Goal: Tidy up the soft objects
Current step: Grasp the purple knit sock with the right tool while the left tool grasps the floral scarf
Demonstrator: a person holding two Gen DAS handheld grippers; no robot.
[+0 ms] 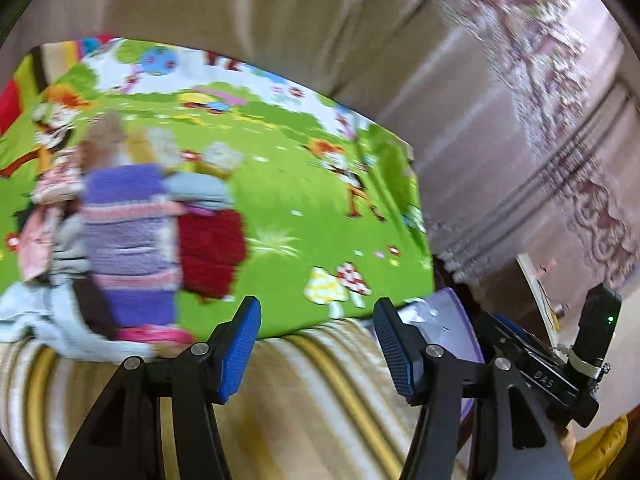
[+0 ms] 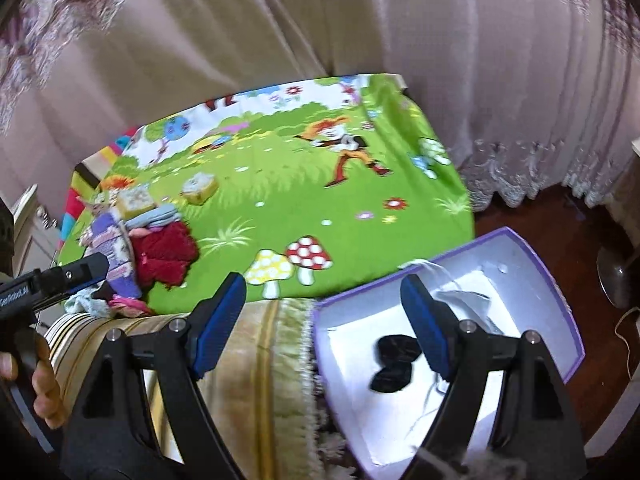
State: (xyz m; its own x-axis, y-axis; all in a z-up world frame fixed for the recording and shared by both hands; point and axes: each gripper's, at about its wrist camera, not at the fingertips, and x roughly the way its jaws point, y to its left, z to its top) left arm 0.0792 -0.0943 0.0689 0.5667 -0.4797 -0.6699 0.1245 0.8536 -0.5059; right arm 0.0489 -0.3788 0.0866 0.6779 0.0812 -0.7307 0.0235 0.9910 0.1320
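Right gripper (image 2: 322, 324) angled down, empty, over box (image 2: 532, 248)

You see one purple box (image 2: 540, 256), two black pieces (image 2: 394, 362) inside it, two yellowish cubes (image 2: 200, 188), one clothes pile (image 2: 160, 248).

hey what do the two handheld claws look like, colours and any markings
Both claws, left and right, have black angular arms with silver pivot screws and ribbed blue pads. From the left view, the right tool's black body shows white lettering and a small green light; no sleeves visible.
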